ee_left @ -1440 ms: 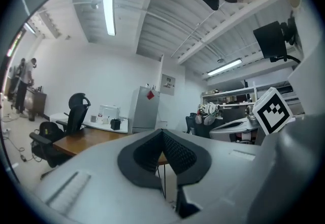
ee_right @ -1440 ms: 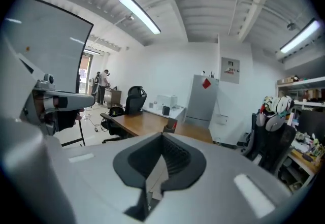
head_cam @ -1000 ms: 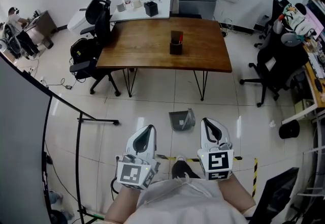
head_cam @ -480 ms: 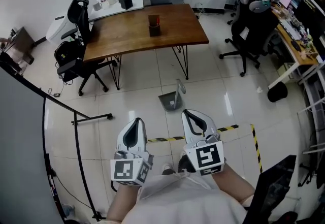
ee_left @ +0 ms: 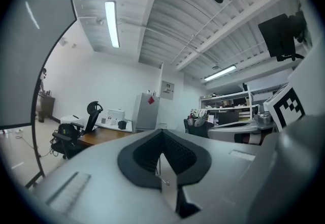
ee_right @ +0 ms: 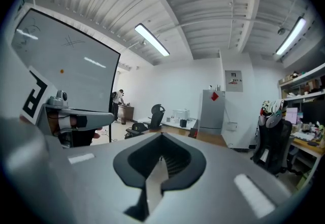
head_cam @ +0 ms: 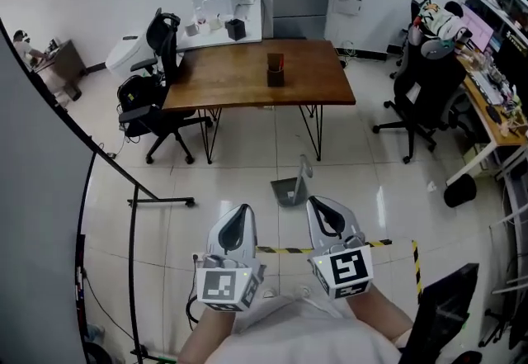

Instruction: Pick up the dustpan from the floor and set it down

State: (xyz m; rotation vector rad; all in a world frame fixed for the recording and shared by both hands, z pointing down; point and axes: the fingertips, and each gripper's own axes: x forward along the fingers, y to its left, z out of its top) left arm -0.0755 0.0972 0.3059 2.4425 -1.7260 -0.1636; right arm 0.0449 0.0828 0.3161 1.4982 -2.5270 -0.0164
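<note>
The grey dustpan (head_cam: 289, 187) sits on the tiled floor in front of the wooden table, its handle (head_cam: 305, 171) standing upright. In the head view both grippers are held out level, side by side, short of the dustpan and above the floor. My left gripper (head_cam: 241, 210) is left of it and my right gripper (head_cam: 317, 203) just near of it. Neither touches it. In the gripper views the left gripper (ee_left: 162, 135) and the right gripper (ee_right: 161, 140) have their jaws pressed together with nothing between them. The dustpan does not show in either gripper view.
A wooden table (head_cam: 247, 78) on thin metal legs carries a small dark box (head_cam: 275, 73). Black office chairs stand at its left (head_cam: 157, 102) and right (head_cam: 422, 90). Yellow-black tape (head_cam: 285, 250) crosses the floor under the grippers. A black board stand (head_cam: 132, 210) rises at left.
The head view has swung, so the room shifted in the picture. Both grippers stayed shut and moved forward together. The dustpan has stayed on the floor.
</note>
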